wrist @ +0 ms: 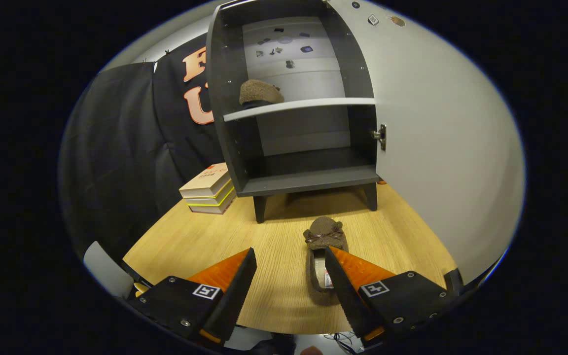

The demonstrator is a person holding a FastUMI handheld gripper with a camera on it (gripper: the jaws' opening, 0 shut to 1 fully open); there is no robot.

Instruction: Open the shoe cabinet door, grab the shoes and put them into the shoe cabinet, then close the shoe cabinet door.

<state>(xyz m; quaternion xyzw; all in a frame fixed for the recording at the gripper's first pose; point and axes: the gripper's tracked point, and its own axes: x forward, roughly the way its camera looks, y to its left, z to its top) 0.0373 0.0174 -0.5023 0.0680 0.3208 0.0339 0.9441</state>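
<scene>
Slipper (324, 246) lies on table (190, 241) — tool (290, 261) spread wide, right finger beside it

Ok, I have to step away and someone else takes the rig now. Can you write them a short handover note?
Claw: open, holding nothing, low over the wooden tabletop.
Shoe cabinet: its door is swung wide open.
Done: one brown slipper already sits on the upper shelf, toward its left end.
Second brown slipper: lies on the tabletop in front of the cabinet, toe toward it, heel end beside the right-hand finger.
Stack of books: left of the cabinet, not part of the job.
Left: grip the second slipper, place it in the cabinet, close the door.
</scene>
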